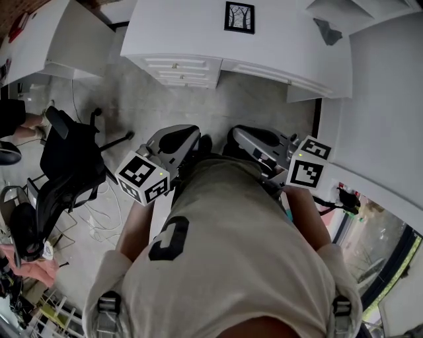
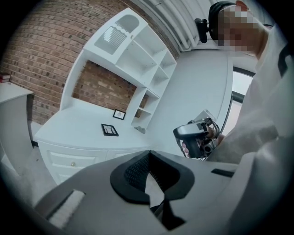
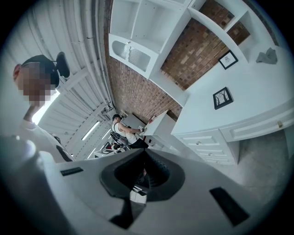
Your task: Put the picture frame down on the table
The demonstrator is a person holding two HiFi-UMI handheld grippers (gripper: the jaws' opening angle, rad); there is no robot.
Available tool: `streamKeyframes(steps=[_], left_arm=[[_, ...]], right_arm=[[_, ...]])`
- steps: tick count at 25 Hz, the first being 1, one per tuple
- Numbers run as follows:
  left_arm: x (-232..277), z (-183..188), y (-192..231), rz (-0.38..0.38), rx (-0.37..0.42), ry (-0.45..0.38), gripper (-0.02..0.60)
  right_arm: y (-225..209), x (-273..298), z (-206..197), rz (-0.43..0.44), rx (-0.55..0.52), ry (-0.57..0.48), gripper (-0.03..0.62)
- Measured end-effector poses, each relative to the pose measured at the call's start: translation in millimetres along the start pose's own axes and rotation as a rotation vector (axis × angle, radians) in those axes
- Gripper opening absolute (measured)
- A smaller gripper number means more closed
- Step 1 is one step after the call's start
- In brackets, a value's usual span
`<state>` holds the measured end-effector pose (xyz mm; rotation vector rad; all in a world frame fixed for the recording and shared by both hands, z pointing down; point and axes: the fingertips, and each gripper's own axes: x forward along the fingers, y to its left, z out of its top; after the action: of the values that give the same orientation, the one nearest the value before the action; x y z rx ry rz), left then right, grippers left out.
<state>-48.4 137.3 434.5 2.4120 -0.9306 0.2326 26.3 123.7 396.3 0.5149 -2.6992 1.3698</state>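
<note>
A black picture frame (image 1: 239, 17) lies flat on the white desk (image 1: 185, 33), well ahead of both grippers. It also shows as the black frame (image 2: 109, 130) in the left gripper view and the black frame (image 3: 222, 97) in the right gripper view. My left gripper (image 1: 188, 135) and right gripper (image 1: 239, 137) are held close to my body, over the floor, pointing toward the desk. The left gripper (image 2: 148, 156) has its jaws together with nothing between them. So does the right gripper (image 3: 143, 156). A hand holds the right gripper (image 2: 197, 137).
A second small frame (image 2: 119, 114) stands at the back of the desk by the white shelf unit (image 2: 147, 69). A grey crumpled thing (image 1: 328, 31) lies on the desk's right. Drawers (image 1: 182, 69) face me. A black office chair (image 1: 66, 171) and cables sit left; a person (image 3: 121, 131) is far off.
</note>
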Motion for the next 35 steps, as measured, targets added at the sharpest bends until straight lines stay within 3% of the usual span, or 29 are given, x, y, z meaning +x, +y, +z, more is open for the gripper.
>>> streamKeyframes(steps=[13, 35], left_arm=[[20.4, 3.9, -9.8, -0.032, 0.027, 0.034, -0.003], [-13.9, 18.9, 7.5, 0.107, 0.034, -0.049, -0.003]], right_arm=[[-9.1, -21.8, 4.6, 0.004, 0.030, -0.083, 0.003], [7.9, 13.3, 20.0, 0.103, -0.065, -0.011, 0.003]])
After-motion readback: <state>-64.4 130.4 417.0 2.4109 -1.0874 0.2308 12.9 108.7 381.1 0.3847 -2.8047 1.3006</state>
